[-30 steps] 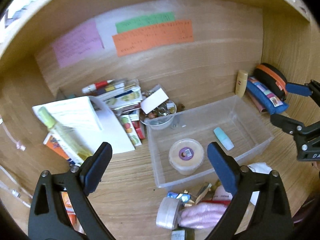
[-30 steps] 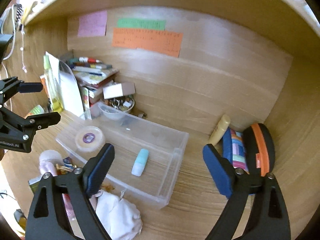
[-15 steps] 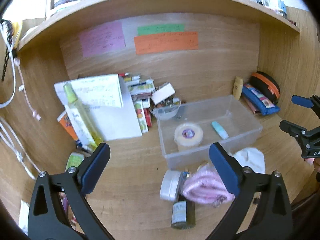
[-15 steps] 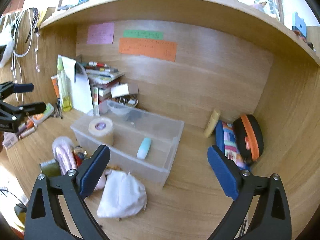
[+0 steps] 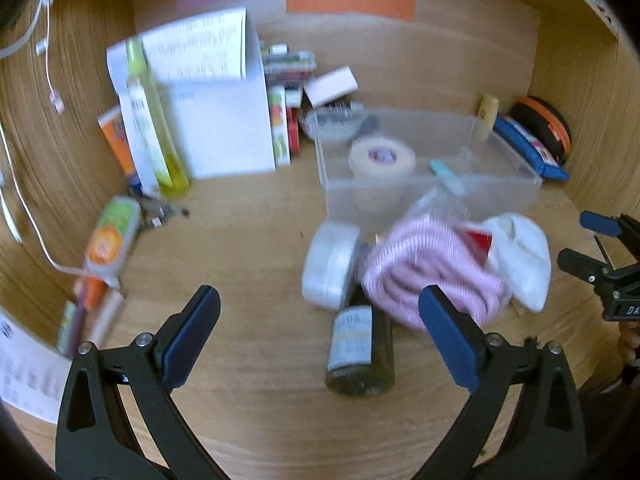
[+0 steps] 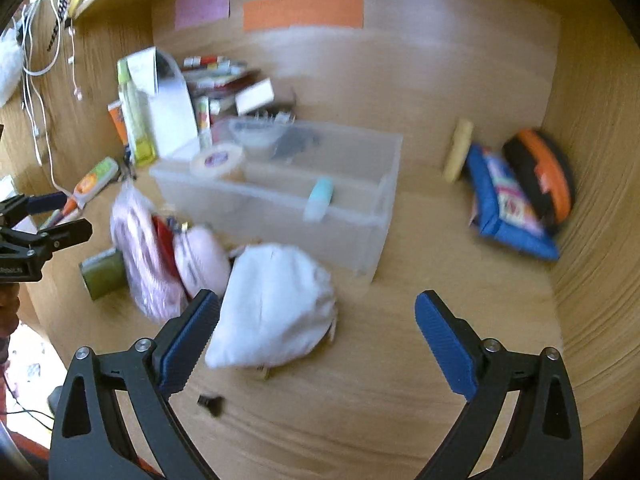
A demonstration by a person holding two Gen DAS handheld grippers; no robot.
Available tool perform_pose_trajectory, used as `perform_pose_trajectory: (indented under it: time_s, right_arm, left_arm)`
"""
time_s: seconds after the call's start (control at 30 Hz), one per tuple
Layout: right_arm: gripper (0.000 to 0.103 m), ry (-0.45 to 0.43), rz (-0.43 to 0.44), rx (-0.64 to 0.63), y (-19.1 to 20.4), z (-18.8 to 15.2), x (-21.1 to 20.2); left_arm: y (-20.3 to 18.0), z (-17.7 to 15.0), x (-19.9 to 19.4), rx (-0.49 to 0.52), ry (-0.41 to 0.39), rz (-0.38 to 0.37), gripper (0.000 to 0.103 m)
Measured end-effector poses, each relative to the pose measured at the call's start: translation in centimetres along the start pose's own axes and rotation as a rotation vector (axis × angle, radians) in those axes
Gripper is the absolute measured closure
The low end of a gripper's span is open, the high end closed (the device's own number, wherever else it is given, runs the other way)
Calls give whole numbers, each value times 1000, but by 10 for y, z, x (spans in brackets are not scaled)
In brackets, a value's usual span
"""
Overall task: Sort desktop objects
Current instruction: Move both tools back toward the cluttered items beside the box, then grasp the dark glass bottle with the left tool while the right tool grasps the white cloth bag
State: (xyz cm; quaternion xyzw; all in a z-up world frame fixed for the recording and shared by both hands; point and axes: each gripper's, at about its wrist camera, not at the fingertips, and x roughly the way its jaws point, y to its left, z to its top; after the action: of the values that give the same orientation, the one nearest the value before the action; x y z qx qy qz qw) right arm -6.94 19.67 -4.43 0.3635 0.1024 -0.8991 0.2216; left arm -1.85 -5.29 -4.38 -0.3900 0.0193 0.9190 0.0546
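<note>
A clear plastic bin (image 5: 516, 190) (image 6: 384, 184) stands on the wooden desk and holds a tape roll (image 5: 382, 156) (image 6: 218, 160) and a small teal item (image 6: 320, 196). In front of it lie a pink striped bundle (image 5: 432, 272) (image 6: 140, 256), a white cloth pouch (image 5: 520, 256) (image 6: 276, 304), a round white tin (image 5: 332, 266) and a dark green bottle (image 5: 360, 352) (image 6: 102, 274). My left gripper (image 5: 320, 332) is open and empty, just short of the bottle. My right gripper (image 6: 316, 340) is open and empty, its left finger beside the white pouch.
A tall yellow-green bottle (image 5: 150, 120), papers and stacked boxes stand at back left. A blue pencil case (image 6: 504, 208) and a black-orange case (image 6: 540, 176) lean at the right wall. Pens and a tube (image 5: 108, 240) lie at left. Colored notes hang on the back panel.
Both grippers have pulled back and tilted down toward the desk front. The pile before the bin now looms larger. Both stay open and empty.
</note>
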Motion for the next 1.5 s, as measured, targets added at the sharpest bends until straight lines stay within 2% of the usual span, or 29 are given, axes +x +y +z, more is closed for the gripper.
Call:
perform_pose_trajectory:
  time_s: [0.33, 0.57, 0.6, 0.67, 0.7, 0.93, 1.0, 1.07, 1.3, 1.5]
  right_arm:
    - [5, 112, 34, -40, 16, -9, 36]
    - [5, 180, 65, -47, 16, -6, 61]
    - [5, 187, 72, -48, 15, -6, 63]
    - [5, 204, 86, -47, 16, -5, 68]
    - [5, 210, 91, -51, 16, -4, 71]
    - [8, 246, 101, -71, 19, -1, 87]
    - [19, 235, 93, -68, 18, -1, 87]
    - [29, 226, 103, -81, 20, 1, 85]
    - [47, 207, 134, -47, 15, 1, 76]
    - [53, 176, 139, -6, 3, 4, 65]
  left_arm:
    - [-10, -27, 26, 19, 86, -3, 2]
    - [-2, -28, 38, -32, 100, -3, 3]
    - [-1, -29, 39, -39, 101, -10, 5]
    - [-1, -29, 41, -44, 107, -19, 17]
    - [-1, -30, 43, -42, 115, -26, 20]
    - [-4, -33, 49, -28, 127, -21, 28]
    - [-5, -33, 49, -23, 122, -19, 34]
    - [-5, -34, 48, -20, 111, -5, 47]
    - [2, -37, 45, -42, 91, 0, 48]
    - [9, -40, 37, -83, 69, -7, 49]
